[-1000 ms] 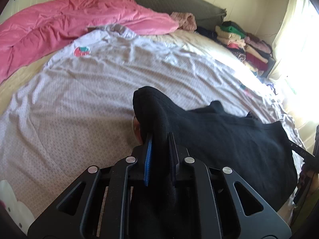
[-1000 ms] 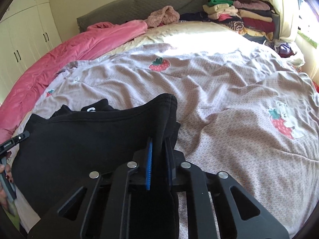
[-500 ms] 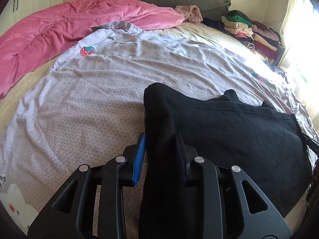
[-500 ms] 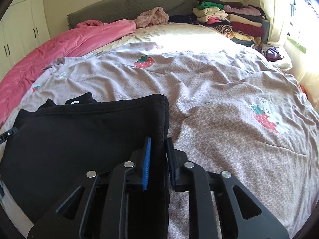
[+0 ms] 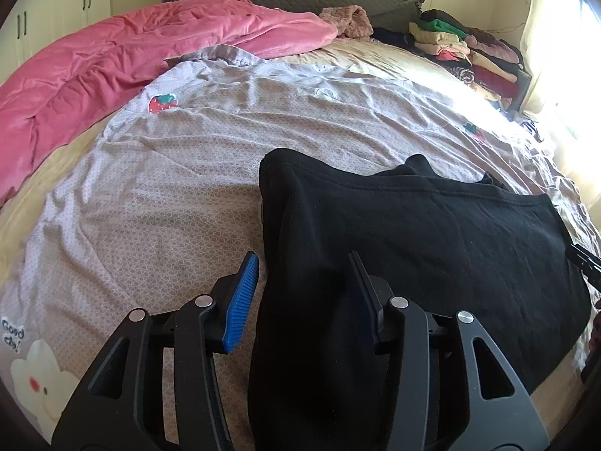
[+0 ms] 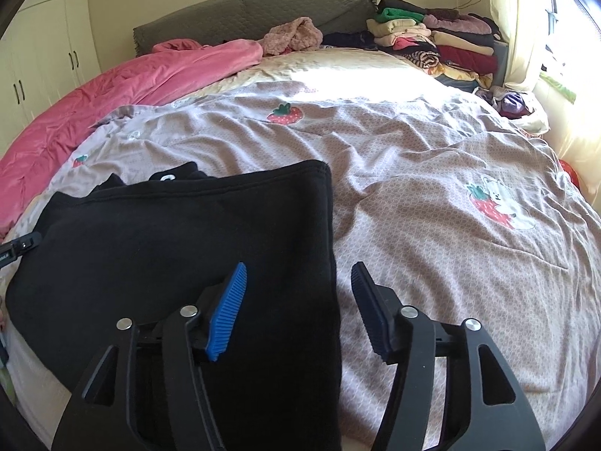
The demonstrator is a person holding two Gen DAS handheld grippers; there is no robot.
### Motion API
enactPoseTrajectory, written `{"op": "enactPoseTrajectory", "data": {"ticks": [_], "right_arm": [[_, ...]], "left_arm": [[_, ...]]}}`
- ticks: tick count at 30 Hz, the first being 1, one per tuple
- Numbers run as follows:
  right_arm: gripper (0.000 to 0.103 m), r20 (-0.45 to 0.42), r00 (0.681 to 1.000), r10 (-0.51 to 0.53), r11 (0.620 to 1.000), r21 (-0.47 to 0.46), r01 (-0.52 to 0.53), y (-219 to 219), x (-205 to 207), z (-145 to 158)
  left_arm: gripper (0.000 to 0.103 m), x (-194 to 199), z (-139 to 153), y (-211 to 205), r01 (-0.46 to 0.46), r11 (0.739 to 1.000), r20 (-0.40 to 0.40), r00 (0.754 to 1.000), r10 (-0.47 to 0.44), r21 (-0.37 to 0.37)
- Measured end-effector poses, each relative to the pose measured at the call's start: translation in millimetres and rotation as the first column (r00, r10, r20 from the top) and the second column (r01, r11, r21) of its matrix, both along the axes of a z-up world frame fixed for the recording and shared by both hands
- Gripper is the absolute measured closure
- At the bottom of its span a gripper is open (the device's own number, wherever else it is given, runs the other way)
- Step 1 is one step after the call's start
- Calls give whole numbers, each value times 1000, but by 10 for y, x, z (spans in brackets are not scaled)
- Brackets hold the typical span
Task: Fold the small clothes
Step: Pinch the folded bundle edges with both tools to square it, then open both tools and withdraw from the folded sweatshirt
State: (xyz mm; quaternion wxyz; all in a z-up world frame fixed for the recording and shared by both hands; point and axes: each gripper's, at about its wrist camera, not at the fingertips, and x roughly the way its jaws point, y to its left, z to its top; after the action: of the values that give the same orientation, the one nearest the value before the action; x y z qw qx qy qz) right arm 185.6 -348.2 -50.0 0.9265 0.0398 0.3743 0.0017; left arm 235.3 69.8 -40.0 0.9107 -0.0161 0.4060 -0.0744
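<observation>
A black garment point(image 5: 432, 248) lies flat on the lilac strawberry-print bedspread point(image 5: 169, 203), folded over with a straight far edge. It also shows in the right wrist view point(image 6: 180, 248). My left gripper point(image 5: 304, 267) is open, its jaws standing either side of the garment's left edge without pinching it. My right gripper point(image 6: 298, 274) is open too, straddling the garment's right edge. The tip of the other gripper shows at the right edge of the left wrist view point(image 5: 584, 263) and at the left edge of the right wrist view point(image 6: 18, 246).
A pink duvet point(image 5: 112, 60) is bunched along the left of the bed. A grey headboard point(image 6: 255, 15) stands at the back. Stacks of folded clothes point(image 6: 435, 41) sit at the far right by a sunlit curtain. White wardrobe doors point(image 6: 45, 56) are at the left.
Both grippers were shut on the garment's raised corners. They lowered it flat onto the bed and both have opened, letting the cloth go.
</observation>
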Motion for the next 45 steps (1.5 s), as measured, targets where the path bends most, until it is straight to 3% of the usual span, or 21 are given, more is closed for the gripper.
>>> {"op": "enactPoseTrajectory", "data": {"ticks": [6, 8, 10, 15, 18, 20, 22, 27, 33, 45], "right_arm": [[35, 17, 1000, 9, 1000, 11, -9, 101, -117, 48], [25, 26, 1000, 13, 1000, 19, -13, 141, -164, 86], [25, 40, 999, 25, 999, 28, -27, 184, -218, 127], [24, 60, 995, 81, 996, 42, -84, 391, -328, 226], [12, 77, 990, 118, 992, 37, -121, 567, -380, 292], [11, 92, 986, 142, 989, 27, -145, 679, -410, 336], [11, 100, 980, 171, 985, 21, -174, 794, -433, 379], [9, 114, 967, 226, 973, 14, -229, 1035, -468, 442], [9, 115, 944, 310, 950, 15, -313, 1385, -488, 476], [8, 93, 866, 491, 871, -33, -491, 2207, -525, 422]], "left_arm": [[54, -86, 42, -34, 10, 1000, -1, 1000, -10, 2], [53, -109, 62, -35, 11, 1000, 0, 1000, -11, 9], [40, -140, 95, -14, 7, 1000, 8, 1000, -7, 4], [30, -255, 224, 93, -12, 1000, 48, 999, 13, -18], [27, -322, 275, 154, -29, 999, 67, 997, 30, -17], [25, -371, 324, 208, -37, 999, 82, 996, 39, -31], [12, -421, 373, 252, -52, 998, 98, 994, 55, -34], [10, -541, 451, 333, -74, 997, 136, 988, 78, -37], [10, -564, 406, 413, -100, 994, 125, 987, 103, -33], [10, -499, 304, 719, -172, 982, 93, 980, 178, -75]]}}
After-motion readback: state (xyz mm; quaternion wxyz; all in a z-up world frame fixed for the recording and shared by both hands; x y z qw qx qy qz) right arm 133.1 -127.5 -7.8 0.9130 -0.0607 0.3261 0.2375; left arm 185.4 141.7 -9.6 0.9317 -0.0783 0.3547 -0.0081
